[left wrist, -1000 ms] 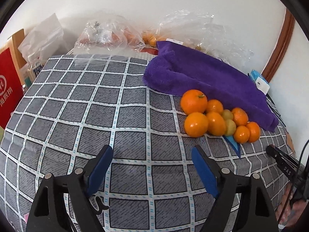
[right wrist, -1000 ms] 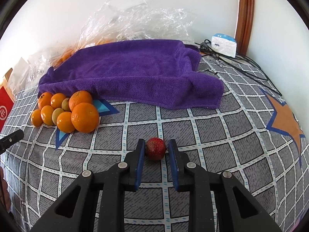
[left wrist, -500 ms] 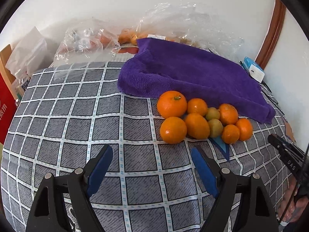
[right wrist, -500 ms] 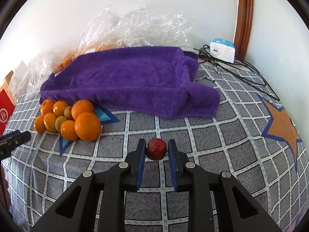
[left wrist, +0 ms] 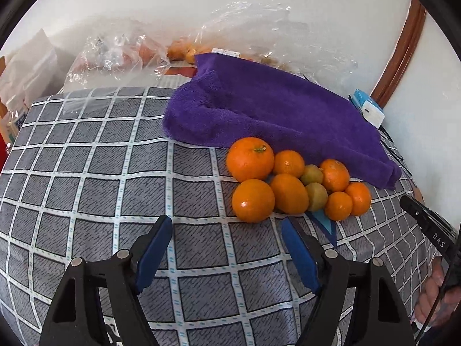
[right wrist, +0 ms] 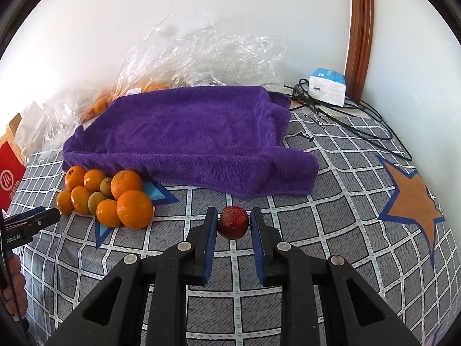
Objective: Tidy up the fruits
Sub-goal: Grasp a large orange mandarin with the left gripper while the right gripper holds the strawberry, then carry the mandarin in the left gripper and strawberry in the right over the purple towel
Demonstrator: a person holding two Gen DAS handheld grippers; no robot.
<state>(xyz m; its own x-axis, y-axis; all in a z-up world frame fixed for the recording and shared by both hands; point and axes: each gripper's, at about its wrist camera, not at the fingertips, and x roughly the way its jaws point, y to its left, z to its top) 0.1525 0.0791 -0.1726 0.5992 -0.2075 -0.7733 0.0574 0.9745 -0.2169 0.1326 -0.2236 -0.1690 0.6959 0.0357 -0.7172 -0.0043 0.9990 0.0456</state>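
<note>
A small red speckled fruit [right wrist: 232,226] is pinched between the blue pads of my right gripper [right wrist: 233,225], held a little above the checked cloth [right wrist: 331,230]. A heap of oranges [right wrist: 121,201] with two small green fruits lies to its left, against the front edge of a purple towel [right wrist: 187,135]. In the left wrist view the same heap of oranges [left wrist: 288,184] sits ahead and to the right of my left gripper [left wrist: 226,236]. Its jaws are closing with nothing between them, over bare checked cloth [left wrist: 100,173].
Clear plastic bags with more fruit [left wrist: 121,57] lie along the wall behind the towel. A white and blue charger box [right wrist: 328,86] with black cables [right wrist: 360,127] sits at the back right. A red carton [right wrist: 10,178] stands at the left edge. An orange star patch [right wrist: 415,201] marks the cloth.
The left gripper has swung right, so the orange heap sits nearer the middle of its view, and its jaws have narrowed a little. The right gripper has lifted the red fruit slightly.
</note>
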